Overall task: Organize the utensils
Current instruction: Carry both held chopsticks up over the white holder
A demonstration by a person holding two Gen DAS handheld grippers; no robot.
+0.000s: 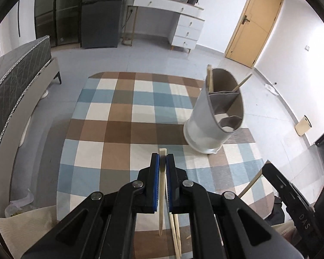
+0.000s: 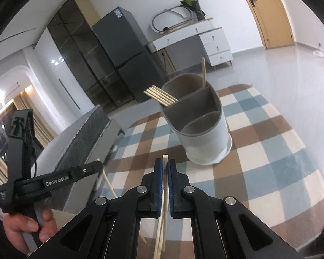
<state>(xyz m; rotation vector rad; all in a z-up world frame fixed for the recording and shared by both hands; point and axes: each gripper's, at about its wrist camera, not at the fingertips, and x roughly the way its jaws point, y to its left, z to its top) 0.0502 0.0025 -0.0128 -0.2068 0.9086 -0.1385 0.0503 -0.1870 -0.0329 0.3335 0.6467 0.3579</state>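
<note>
Utensil holder (image 1: 213, 116) on checked tablecloth (image 1: 118, 129), chopsticks (image 2: 161, 96) in its rear compartment

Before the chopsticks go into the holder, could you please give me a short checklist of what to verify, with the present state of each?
1. Left hand-held gripper clamped on a chopstick: ok, its jaws are shut on it.
2. Right hand-held gripper clamped on chopsticks: ok, shut on them; exact count cannot tell.
3. Utensil holder upright on the checked tablecloth: ok.
4. Free room in the holder: ok, the two nearer compartments look empty; the far one holds chopsticks.
5. Clear path to the holder: ok, nothing stands between.
6. Loose chopsticks left on the table: cannot tell.
</note>
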